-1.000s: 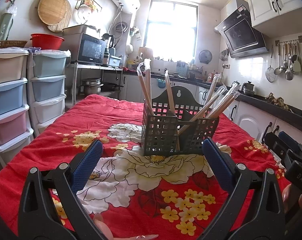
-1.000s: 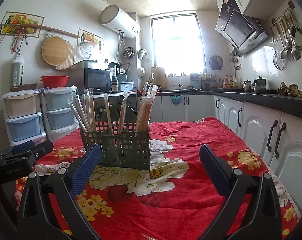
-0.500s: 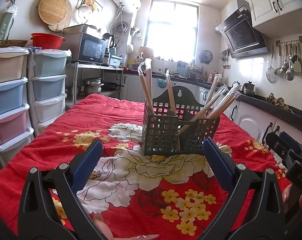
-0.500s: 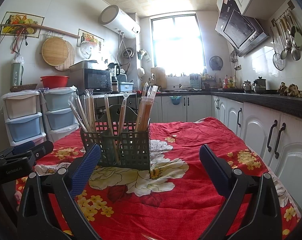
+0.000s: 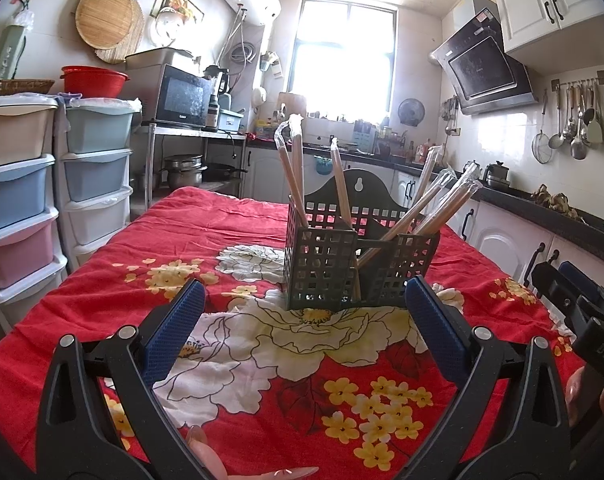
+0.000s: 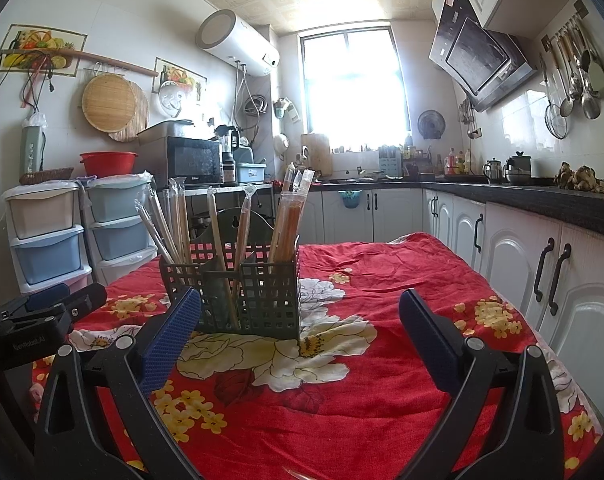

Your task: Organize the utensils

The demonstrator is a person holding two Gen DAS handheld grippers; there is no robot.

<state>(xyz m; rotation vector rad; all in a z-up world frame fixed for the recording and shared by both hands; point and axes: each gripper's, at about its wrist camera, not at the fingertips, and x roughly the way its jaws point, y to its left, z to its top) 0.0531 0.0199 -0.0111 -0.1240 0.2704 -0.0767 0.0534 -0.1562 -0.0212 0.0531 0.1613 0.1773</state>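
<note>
Kitchen, surface (image 5: pixel 206 216) under red flowered cloth. Left hand-held gripper (image 5: pixel 304 330) spread wide, nothing between the pads, low over the cloth just short of the basket (image 5: pixel 358 268). Right hand-held gripper (image 6: pixel 298 330) also spread and empty, near the basket's right side. Basket upright on the big white flower, divided into compartments. Wrapped chopsticks (image 5: pixel 430 212) stand tilted inside it, in every compartment. Stacked drawers (image 5: pixel 26 200) left of the basket, well apart.

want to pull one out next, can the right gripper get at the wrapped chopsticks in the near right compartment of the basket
Probably yes. The right gripper is open and empty, the wrapped chopsticks stand well above the basket rim, and only bare tablecloth lies between.
</note>
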